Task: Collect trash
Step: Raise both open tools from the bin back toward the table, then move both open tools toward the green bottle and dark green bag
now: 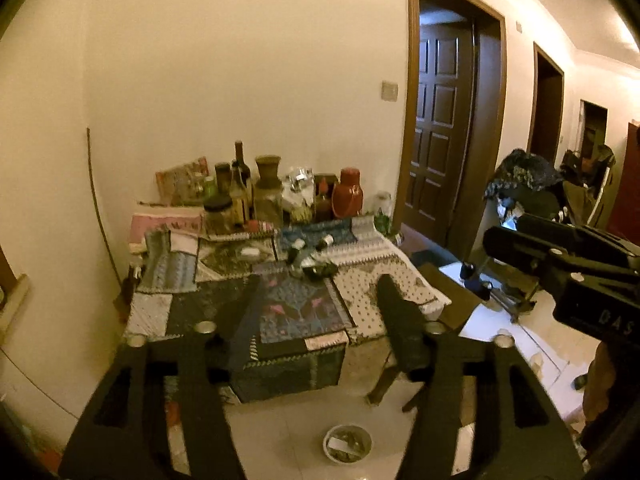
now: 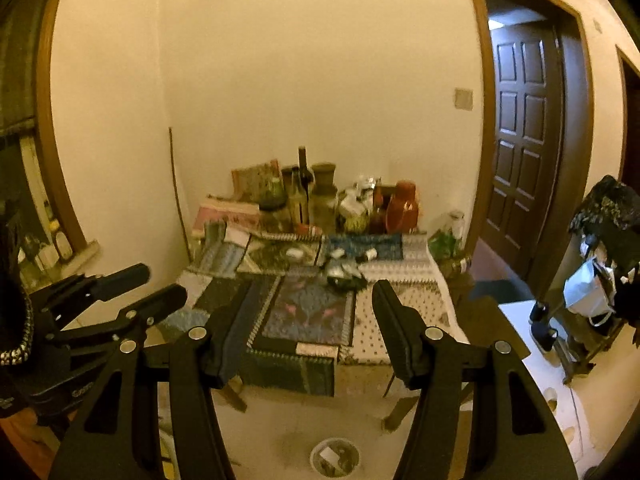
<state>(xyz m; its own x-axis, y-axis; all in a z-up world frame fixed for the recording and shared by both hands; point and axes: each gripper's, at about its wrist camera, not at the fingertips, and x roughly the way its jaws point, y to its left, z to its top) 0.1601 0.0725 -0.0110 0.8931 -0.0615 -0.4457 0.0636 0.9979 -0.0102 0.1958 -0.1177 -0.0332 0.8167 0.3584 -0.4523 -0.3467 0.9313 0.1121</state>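
So from where I sit, the biggest thing ahead is the worktop [image 1: 384, 276], draped in patchwork cloths and pushed against the far wall. Along its far edge stands a crowd of containers: a tall dark bottle [image 1: 241, 160], a clay-coloured lidded jar [image 1: 267, 188] holding something I cannot make out, a red jug [image 1: 347, 196], and a squat glass jar [image 1: 218, 212] with a dark lid and brownish contents. Small items lie mid-worktop, among them a dark crumpled scrap [image 1: 320, 269] and a little white piece [image 1: 250, 252]; I cannot tell what they are.

On the tiled floor near me sits a small round bin [image 1: 347, 442], and in it I see bits of trash [image 1: 352, 446], crumpled greyish stuff with a white scrap. In the right wrist view the same bin [image 2: 335, 458] lies low and central.

My left gripper [image 1: 316, 312] is released, fingers well apart with nothing between them, and it points over the worktop's near edge; the bin lies below and nearer than its fingertips, roughly centred between them. My right gripper [image 2: 316, 312] is likewise spread and holds nothing, the bin again beneath and between its fingers. Each gripper shows at the edge of the other's view, side by side.
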